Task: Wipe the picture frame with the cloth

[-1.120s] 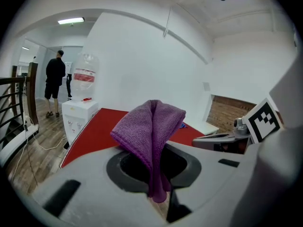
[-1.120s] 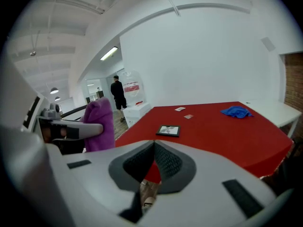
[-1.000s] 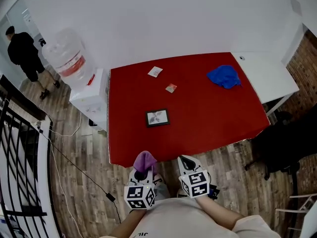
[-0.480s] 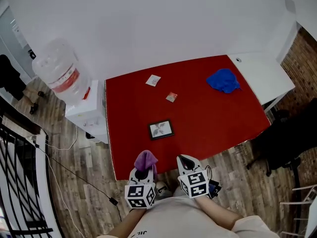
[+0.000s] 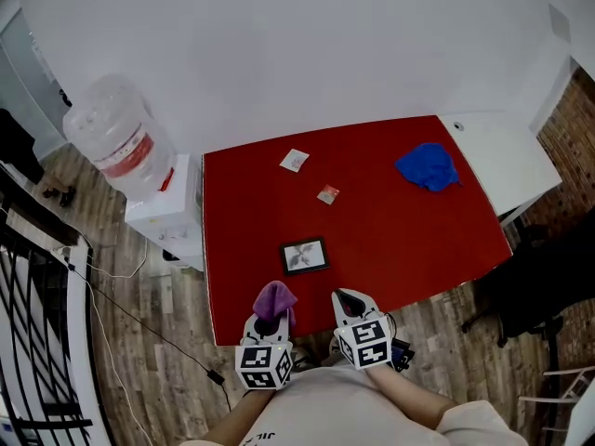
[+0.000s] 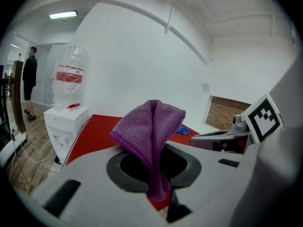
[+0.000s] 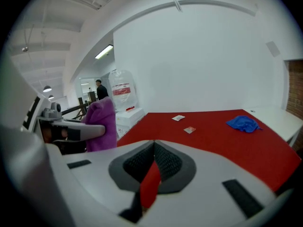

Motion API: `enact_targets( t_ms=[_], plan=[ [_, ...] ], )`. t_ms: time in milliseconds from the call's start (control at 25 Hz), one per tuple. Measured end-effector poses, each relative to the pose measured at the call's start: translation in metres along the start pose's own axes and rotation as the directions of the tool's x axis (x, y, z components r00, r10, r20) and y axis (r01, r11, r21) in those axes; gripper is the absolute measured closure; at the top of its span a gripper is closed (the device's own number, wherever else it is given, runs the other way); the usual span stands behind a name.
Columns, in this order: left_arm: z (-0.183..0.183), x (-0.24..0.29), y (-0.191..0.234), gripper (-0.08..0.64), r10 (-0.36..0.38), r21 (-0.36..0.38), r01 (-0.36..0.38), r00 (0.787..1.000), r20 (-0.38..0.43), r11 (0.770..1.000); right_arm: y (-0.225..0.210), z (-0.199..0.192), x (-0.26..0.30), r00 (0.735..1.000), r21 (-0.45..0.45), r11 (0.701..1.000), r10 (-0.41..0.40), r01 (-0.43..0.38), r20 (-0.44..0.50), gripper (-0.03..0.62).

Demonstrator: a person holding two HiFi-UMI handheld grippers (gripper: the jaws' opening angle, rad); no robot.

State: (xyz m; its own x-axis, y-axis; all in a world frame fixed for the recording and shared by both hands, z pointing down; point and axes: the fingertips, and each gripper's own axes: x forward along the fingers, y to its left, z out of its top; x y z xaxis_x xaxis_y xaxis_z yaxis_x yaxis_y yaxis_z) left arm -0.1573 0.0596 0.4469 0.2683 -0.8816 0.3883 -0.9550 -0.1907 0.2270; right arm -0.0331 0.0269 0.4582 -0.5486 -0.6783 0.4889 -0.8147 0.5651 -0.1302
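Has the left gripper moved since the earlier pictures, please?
Yes, forward: the left gripper and cloth now reach over the table, nearer the picture frame.

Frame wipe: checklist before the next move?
1. Cloth gripped: ok, left gripper jaws shut on it.
2. Right gripper free: ok, jaws together, nothing between.
3. Frame located: ok, flat on the table near its front edge.
4. Path to frame: ok, packets and blue cloth lie farther back.
5. Frame steadied: not ok, nothing touches it.
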Motion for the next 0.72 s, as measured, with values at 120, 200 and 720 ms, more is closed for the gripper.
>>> enact_targets(
  t_ms=[120,200,720],
  plan=[
    [0.004,0.009,0.0,0.497,0.011,-0.002,-0.011,1.0,0.002,1.0,-0.006,0.005,0.007,1.0,0.0,1.0,0.008,-0.008,0.001,0.588],
    [0.004,0.013,-0.001,0.497,0.016,-0.001,-0.016,1.0,0.001,1.0,-0.009,0.006,0.01,1.0,0.001,1.0,0.013,-0.013,0.0,0.588],
    [-0.004,0.057,0.02,0.497,0.024,0.067,-0.021,0.998,-0.053,0.998,-0.033,0.006,0.045,1.0,-0.014,1.0,-0.005,0.005,-0.019,0.588]
  ],
)
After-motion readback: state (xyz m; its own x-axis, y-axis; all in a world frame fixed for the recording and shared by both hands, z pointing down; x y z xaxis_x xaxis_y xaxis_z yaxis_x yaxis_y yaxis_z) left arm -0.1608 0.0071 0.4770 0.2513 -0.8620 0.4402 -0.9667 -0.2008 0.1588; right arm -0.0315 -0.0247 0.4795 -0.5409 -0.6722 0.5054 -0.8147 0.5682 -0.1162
